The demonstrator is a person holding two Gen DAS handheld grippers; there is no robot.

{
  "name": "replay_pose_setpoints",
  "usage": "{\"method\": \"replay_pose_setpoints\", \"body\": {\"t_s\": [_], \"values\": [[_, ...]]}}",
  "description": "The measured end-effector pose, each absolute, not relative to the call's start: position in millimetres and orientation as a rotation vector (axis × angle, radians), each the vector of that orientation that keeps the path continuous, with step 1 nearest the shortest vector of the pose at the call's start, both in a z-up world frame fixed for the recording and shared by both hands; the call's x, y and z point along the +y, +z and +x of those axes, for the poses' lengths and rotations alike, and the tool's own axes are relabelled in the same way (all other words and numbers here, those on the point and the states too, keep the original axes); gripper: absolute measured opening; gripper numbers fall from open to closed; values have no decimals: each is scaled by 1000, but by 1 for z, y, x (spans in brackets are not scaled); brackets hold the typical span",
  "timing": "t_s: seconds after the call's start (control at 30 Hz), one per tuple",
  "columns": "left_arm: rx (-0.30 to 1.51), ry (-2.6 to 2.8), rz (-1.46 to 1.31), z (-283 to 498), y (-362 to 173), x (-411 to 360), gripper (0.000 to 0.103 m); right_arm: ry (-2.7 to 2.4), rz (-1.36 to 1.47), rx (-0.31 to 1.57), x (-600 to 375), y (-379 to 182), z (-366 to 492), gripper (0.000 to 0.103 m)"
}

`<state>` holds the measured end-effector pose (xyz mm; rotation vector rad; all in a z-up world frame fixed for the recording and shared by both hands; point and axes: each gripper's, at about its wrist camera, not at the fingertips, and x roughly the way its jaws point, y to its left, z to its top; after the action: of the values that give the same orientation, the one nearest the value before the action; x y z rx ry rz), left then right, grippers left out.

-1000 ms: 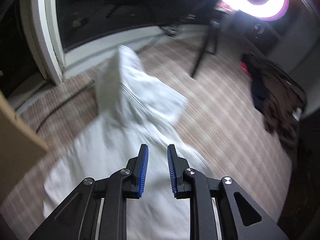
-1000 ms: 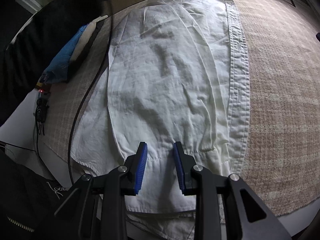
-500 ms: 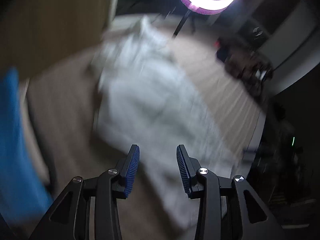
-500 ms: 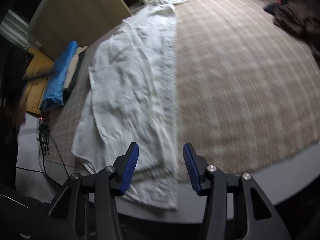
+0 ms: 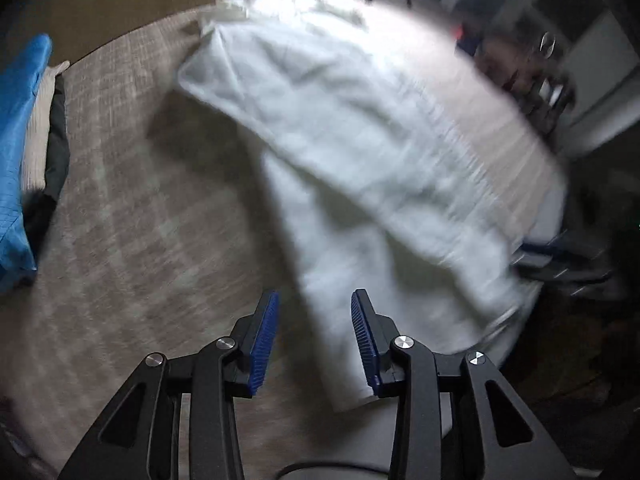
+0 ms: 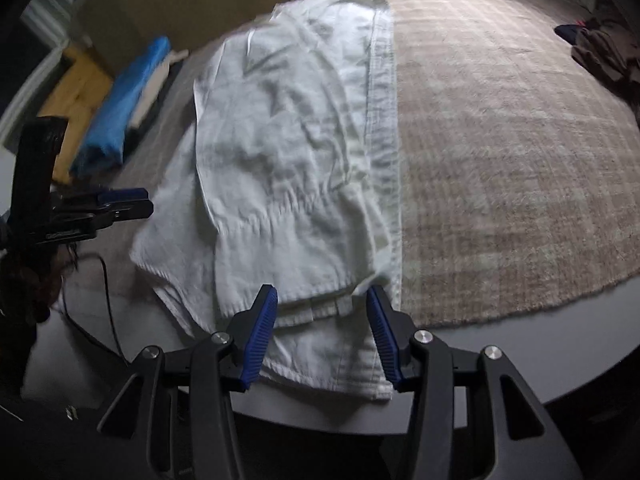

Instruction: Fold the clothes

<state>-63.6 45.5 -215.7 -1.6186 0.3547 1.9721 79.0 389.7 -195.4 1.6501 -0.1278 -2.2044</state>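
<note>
My right tongs (image 6: 322,330) hung released over the near hem of the white cotton shirt (image 6: 288,168) on the beige woven rug (image 6: 500,168); left tongs (image 5: 314,332) were closing, empty. I judged both should pinch matching hem corners, then fold away evenly.

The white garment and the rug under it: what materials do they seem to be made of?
The white garment looks like thin woven cloth, perhaps cotton, matte: it creases sharply and has a stitched band along one edge. The rug looks like a short-pile textile, matte, beige with a faint checked pattern and a fuzzy edge. The fibre of either cannot be told.
</note>
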Motion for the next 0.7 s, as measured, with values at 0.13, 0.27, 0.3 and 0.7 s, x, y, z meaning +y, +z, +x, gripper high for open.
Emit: {"method": "replay_pose_setpoints", "body": {"t_s": [0.13,0.27,0.3,0.7], "values": [[399,1989,-1619,-57,-215,37,32,-2183,1707,-98,398,-197,90,42],[314,1998,-1474,-64,-187,55,32,-2206,1619,-171,397,-179,88,30],[312,1980,-1433,-64,-182,63,32,-2185,1614,-172,392,-180,86,21],[606,1699,-1451,-42,-220,86,28,-2027,1761,73,361,-205,98,6]]}}
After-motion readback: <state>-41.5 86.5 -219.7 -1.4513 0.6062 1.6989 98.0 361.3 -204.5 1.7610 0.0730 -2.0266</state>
